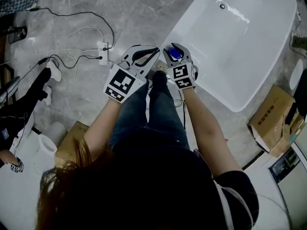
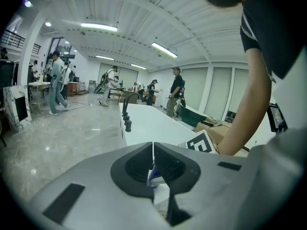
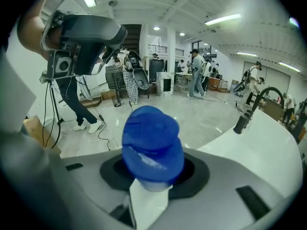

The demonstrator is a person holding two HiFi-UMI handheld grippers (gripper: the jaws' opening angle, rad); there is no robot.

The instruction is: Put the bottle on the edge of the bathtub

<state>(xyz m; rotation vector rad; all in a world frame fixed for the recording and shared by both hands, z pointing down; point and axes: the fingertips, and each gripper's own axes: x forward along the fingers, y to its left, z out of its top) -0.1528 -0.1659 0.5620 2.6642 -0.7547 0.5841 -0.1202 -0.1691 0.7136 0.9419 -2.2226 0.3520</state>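
- We hold the blue-capped bottle [image 3: 152, 150] clamped in the right gripper [image 1: 175, 51], at the bathtub's [image 1: 242, 56] left rim.
- Our left gripper [image 1: 148, 52] sits just left, jaws closed, empty.

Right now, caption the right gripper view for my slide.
Right gripper clamped on a blue-capped bottle, white bathtub and black faucet at right.

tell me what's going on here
A person stands beside a white bathtub with a gripper in each hand. The right gripper has its jaws closed on a blue-capped bottle. The left gripper has its jaws together and holds nothing. The bottle is not yet on the tub's edge.
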